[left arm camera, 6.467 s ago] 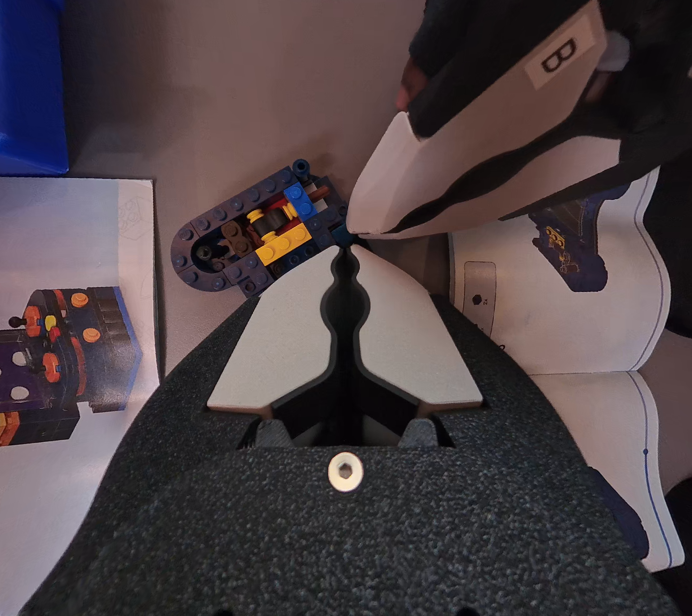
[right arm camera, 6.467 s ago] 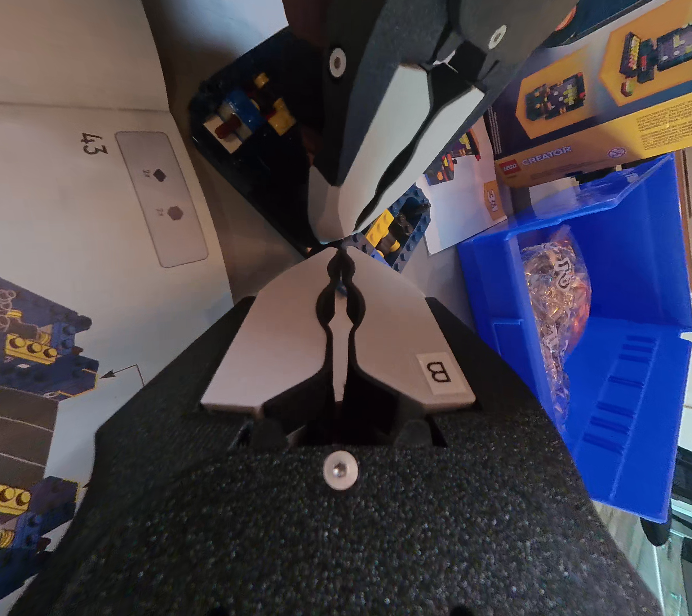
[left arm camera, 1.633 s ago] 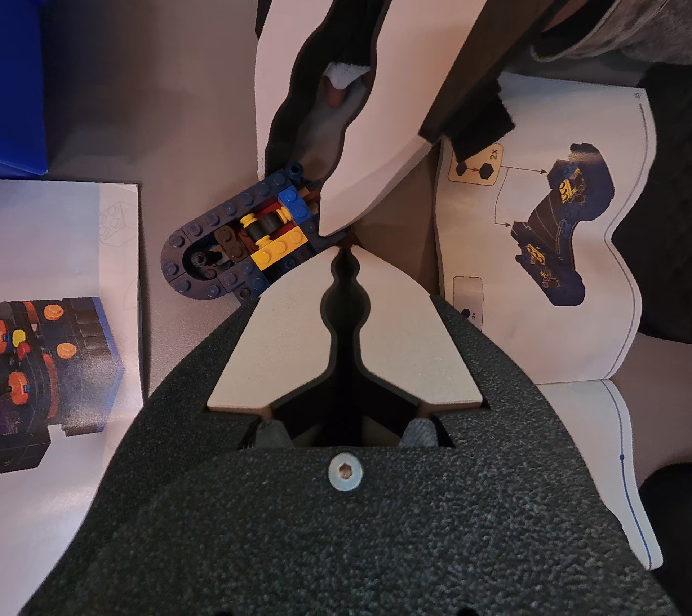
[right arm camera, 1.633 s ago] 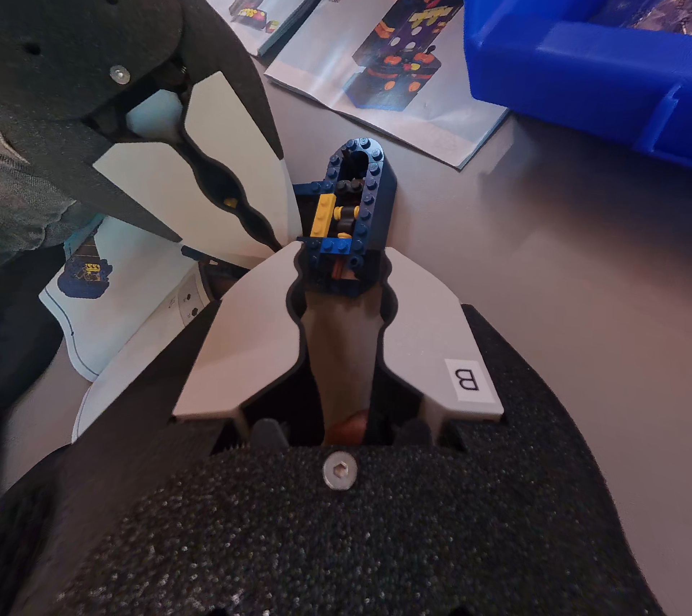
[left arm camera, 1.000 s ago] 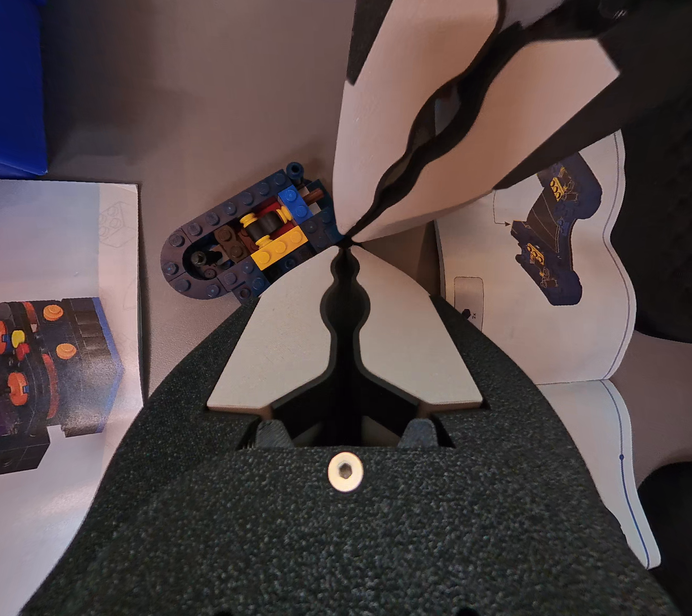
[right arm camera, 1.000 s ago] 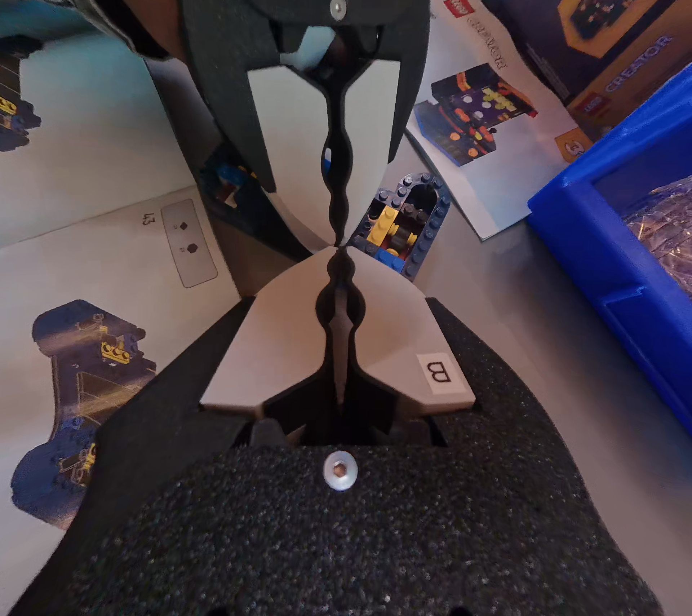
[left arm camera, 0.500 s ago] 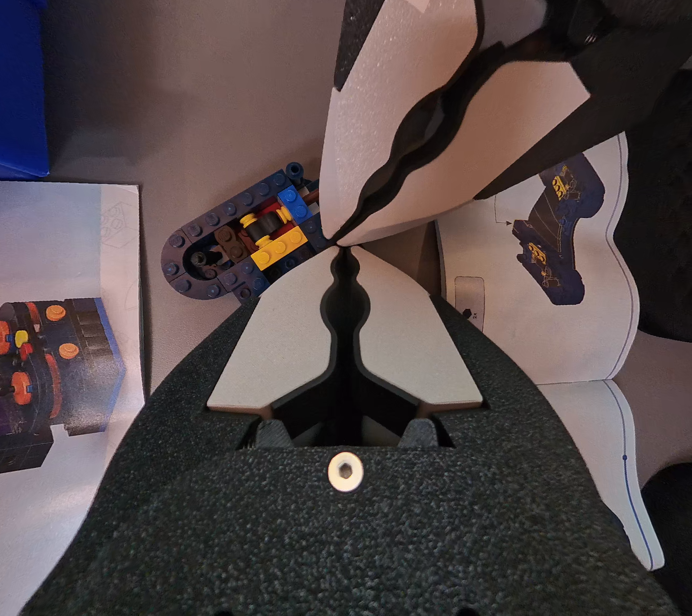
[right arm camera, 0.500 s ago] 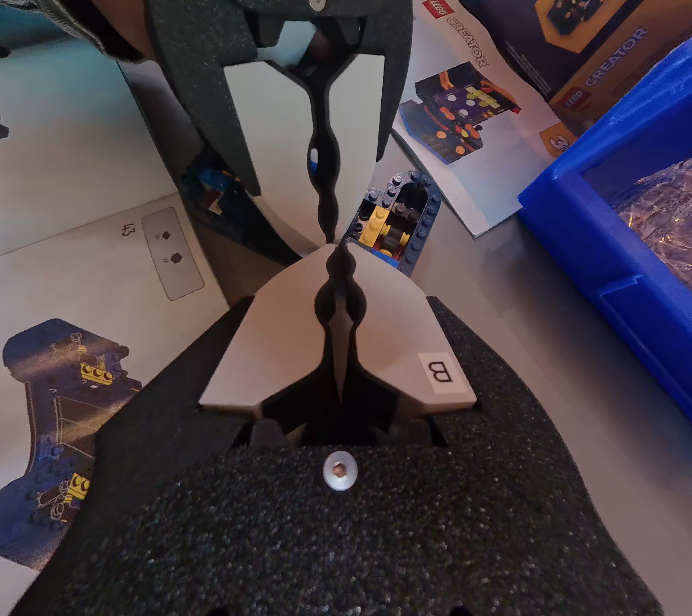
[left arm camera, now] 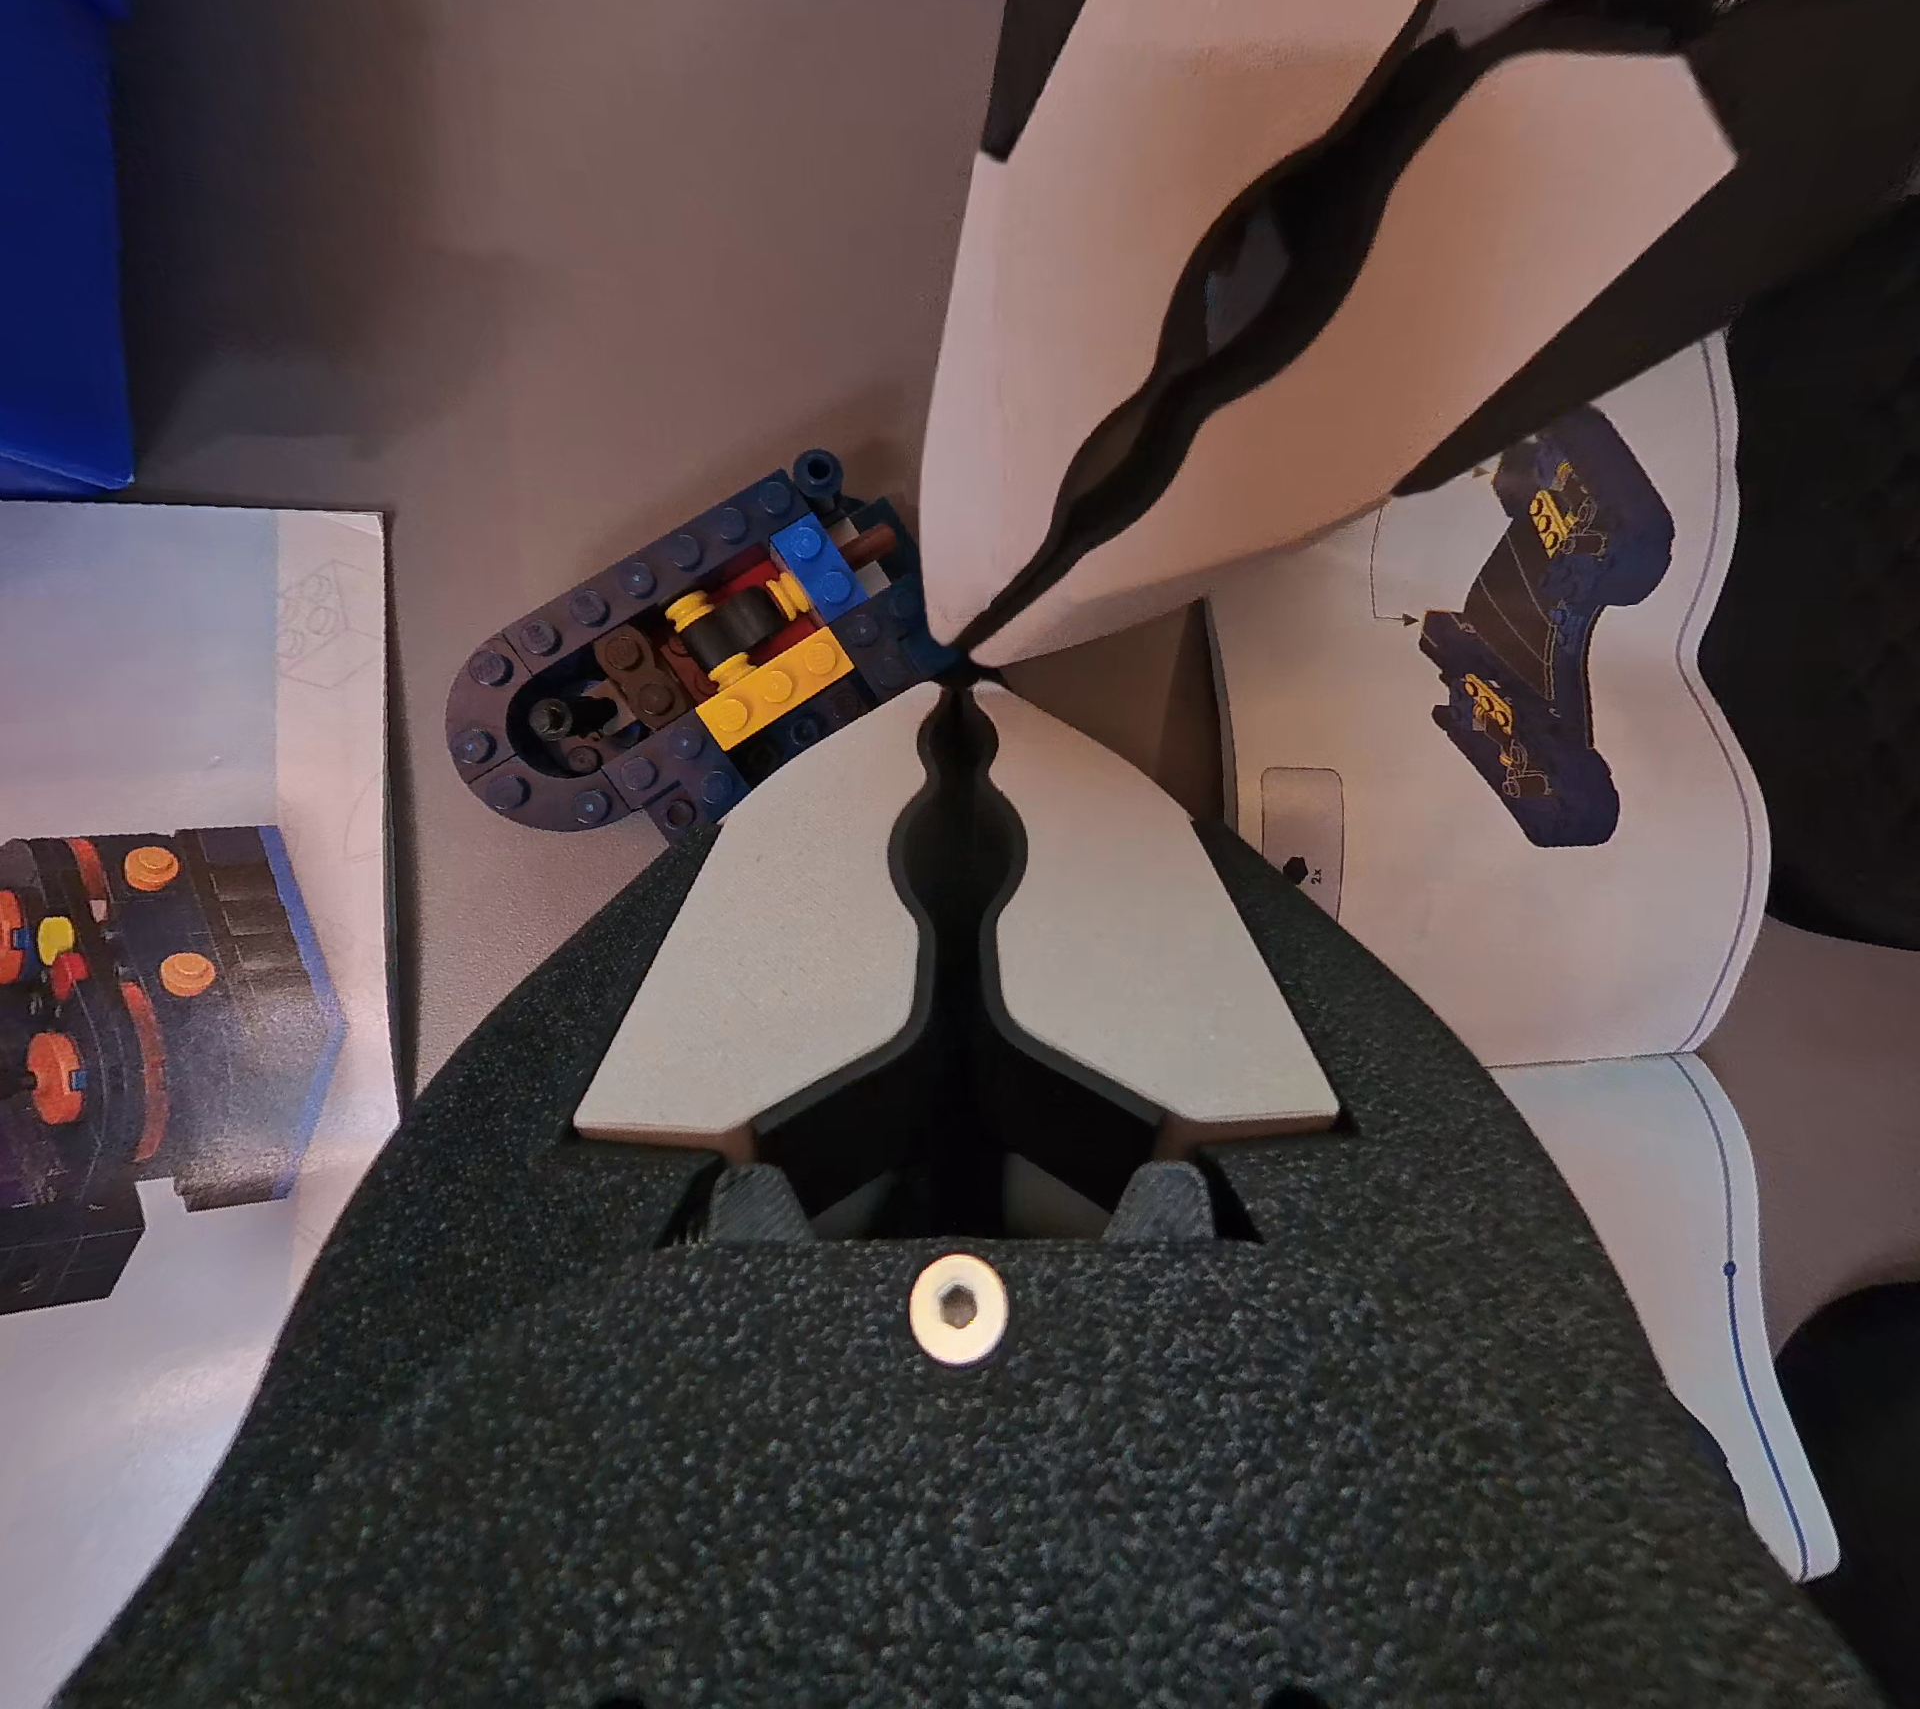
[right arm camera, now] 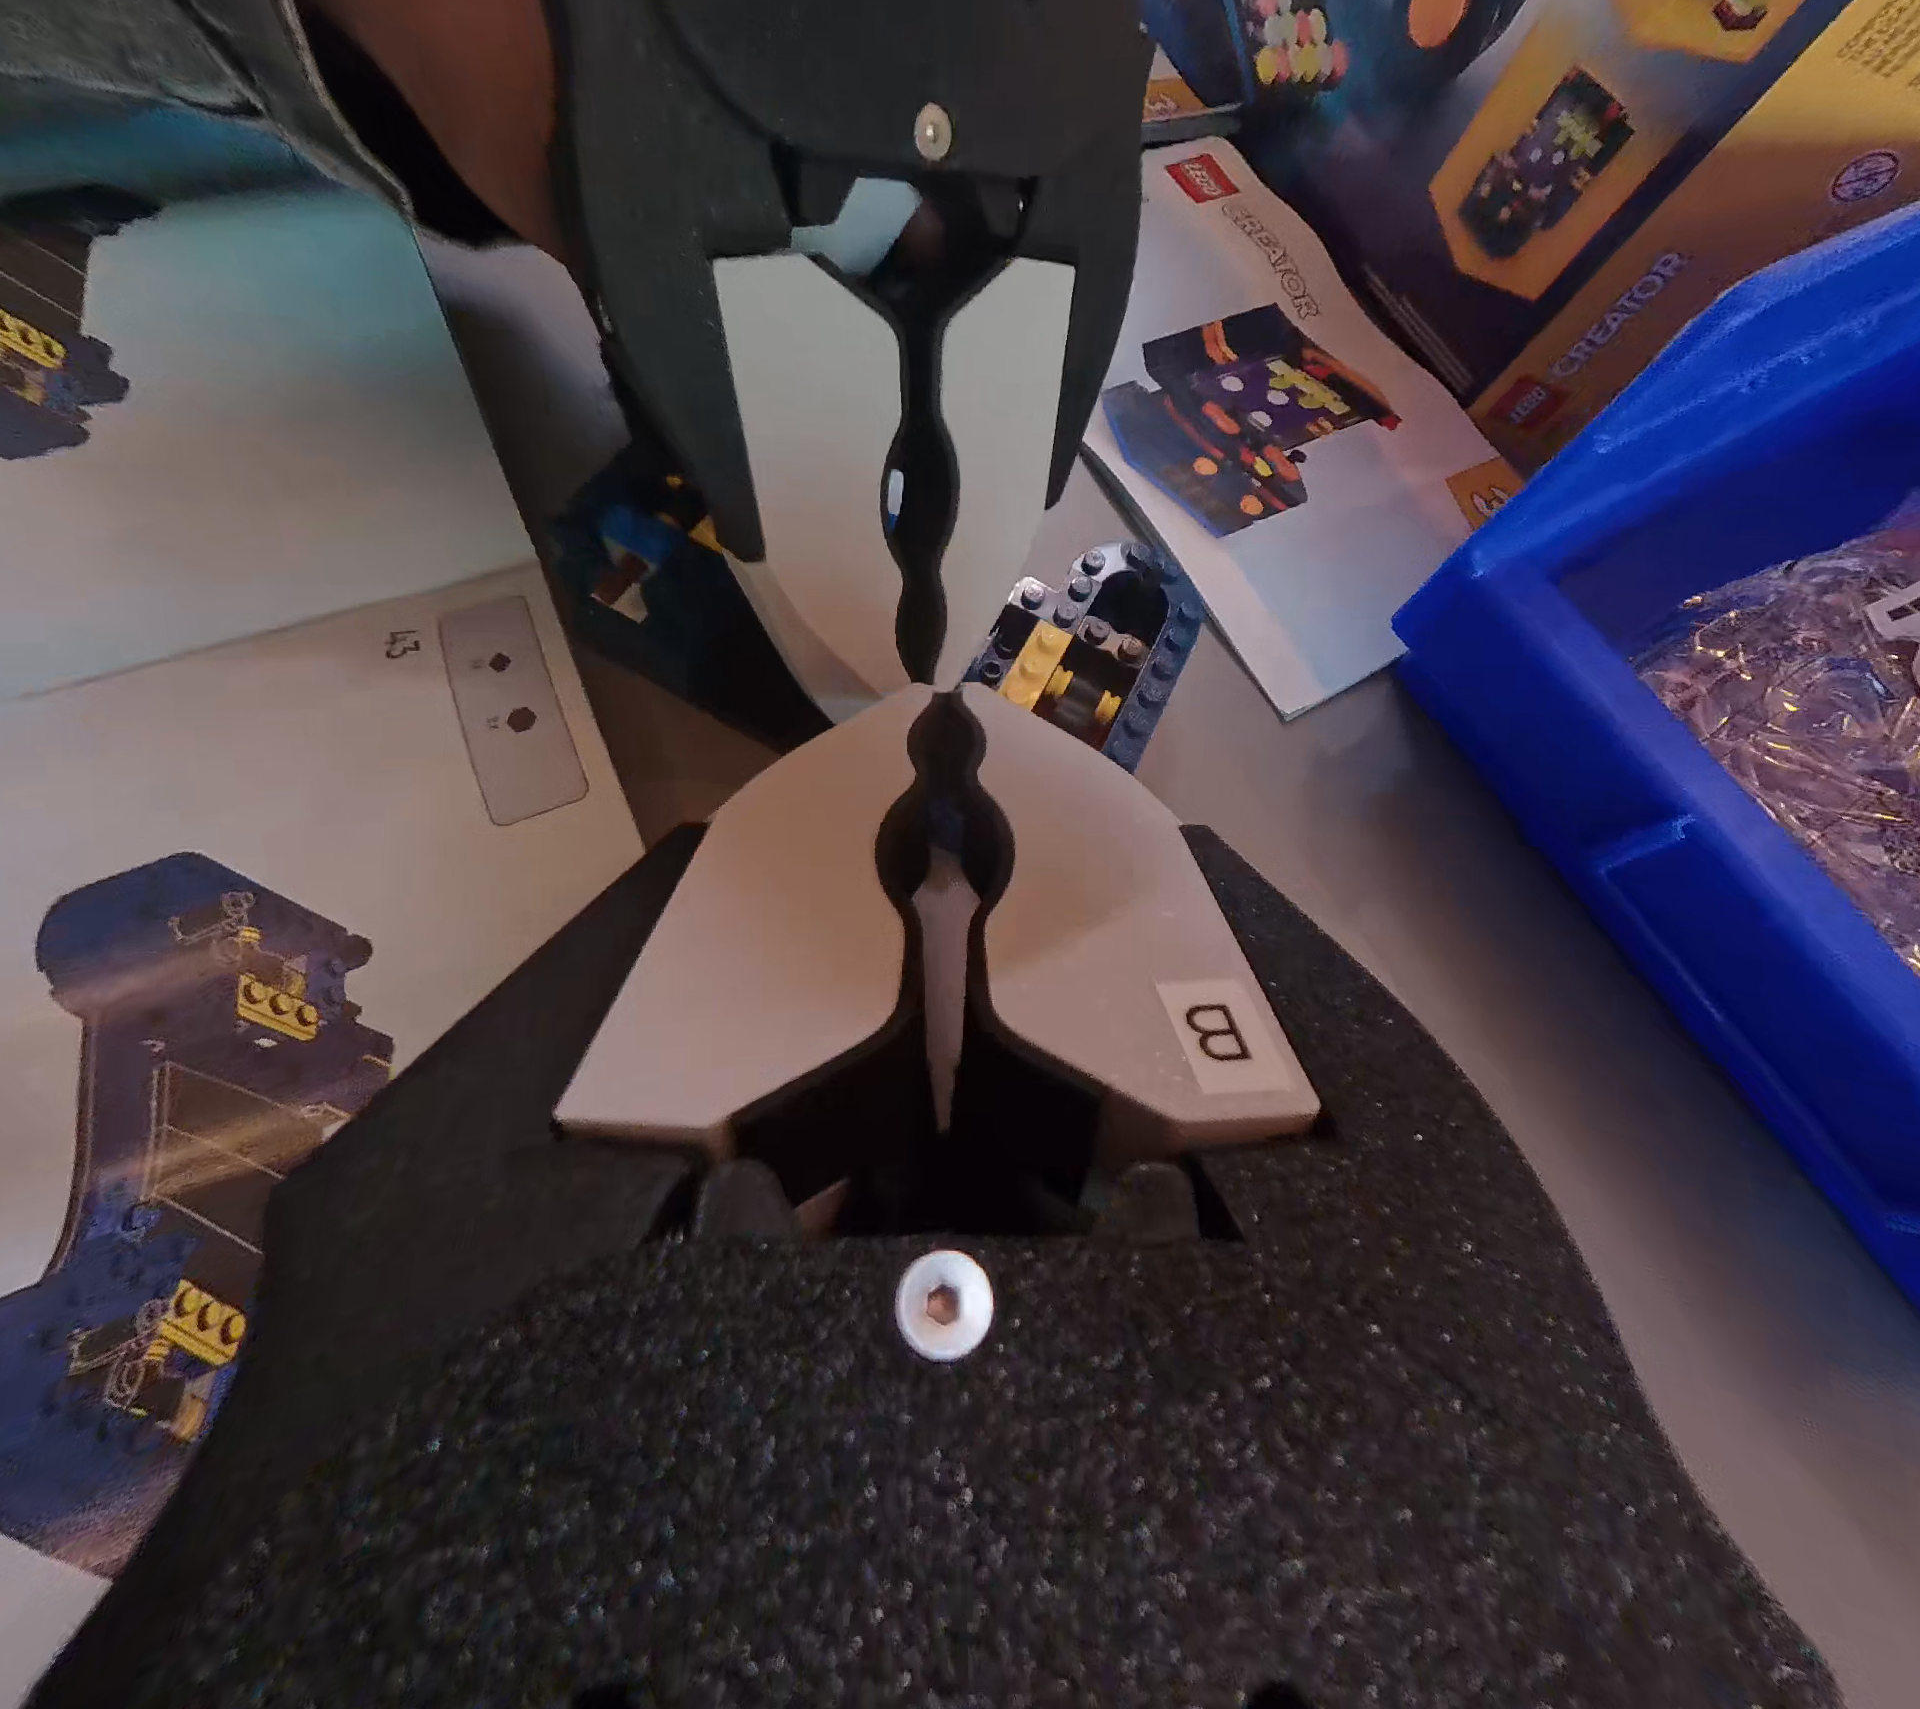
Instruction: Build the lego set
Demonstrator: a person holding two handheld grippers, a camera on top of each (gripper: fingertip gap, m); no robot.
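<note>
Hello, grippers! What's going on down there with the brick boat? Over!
Left gripper shut, right gripper shut, tips meeting. Brick boat on the table, at both tips. Open booklet alongside.

Behind the brick model [left arm camera: 686, 651] the grey counter [left arm camera: 582, 153] lies free; a booklet [left arm camera: 187, 724] and blue bin [left arm camera: 52, 132] block its left, an open manual [left arm camera: 1507, 828] its right.

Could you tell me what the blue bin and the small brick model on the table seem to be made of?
The blue bin looks like moulded plastic: uniform colour, soft sheen, ribbed wall. The brick model looks like hard, glossy plastic: studded interlocking pieces in navy, yellow, blue and dark red, with crisp edges and small highlights.
</note>
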